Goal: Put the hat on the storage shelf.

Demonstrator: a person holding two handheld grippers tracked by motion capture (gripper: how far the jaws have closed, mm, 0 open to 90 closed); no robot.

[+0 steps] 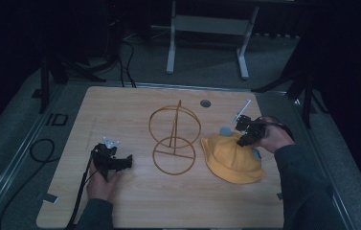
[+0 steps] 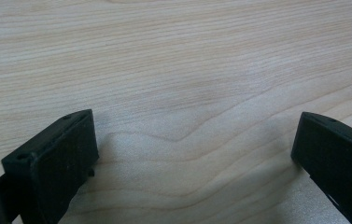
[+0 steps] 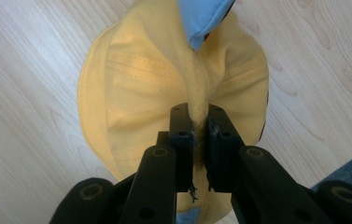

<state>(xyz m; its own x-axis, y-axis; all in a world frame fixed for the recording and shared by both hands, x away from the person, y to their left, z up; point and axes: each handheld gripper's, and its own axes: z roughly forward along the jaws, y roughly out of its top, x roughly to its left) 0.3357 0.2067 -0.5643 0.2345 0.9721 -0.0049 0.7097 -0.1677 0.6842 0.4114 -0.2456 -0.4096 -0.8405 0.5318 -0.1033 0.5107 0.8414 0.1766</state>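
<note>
No brand, label or legible writing appears on anything here; the only marking is a dark sign on the floor strip left of the table in the high view, too dim to read with confidence. The soft yellow fabric sun hat with light-blue patches [image 1: 233, 160] lies on the right part of the pale wood-grain table [image 1: 135, 201], just right of the thin golden wire stand made of two rings and an upright rod [image 1: 174, 139]. The right gripper [image 1: 243, 138] is clenched on the hat: in the right gripper view its two black jaws pinch a raised fold of the yellow cloth [image 3: 197, 107] between them, the fabric puckering upward to a blue patch that the top edge cuts off. That pinch cannot be made out in the dim high view, where the gripper and the hand holding it merely overlap the hat's far edge, and a second blue spot shows beside the wrist. The right gripper view, in turn, leaves out the wire stand and the other hand. The left gripper [image 1: 123, 162] rests on the table's left part, well apart from the hat and near the stand's lower ring; its own view shows the jaws spread wide with bare wood between them, nothing held, and a sliver of a yellowish curved edge at the top right corner, too cut off to identify. A small dark round hole [image 1: 205, 103] sits near the table's far edge.
</note>
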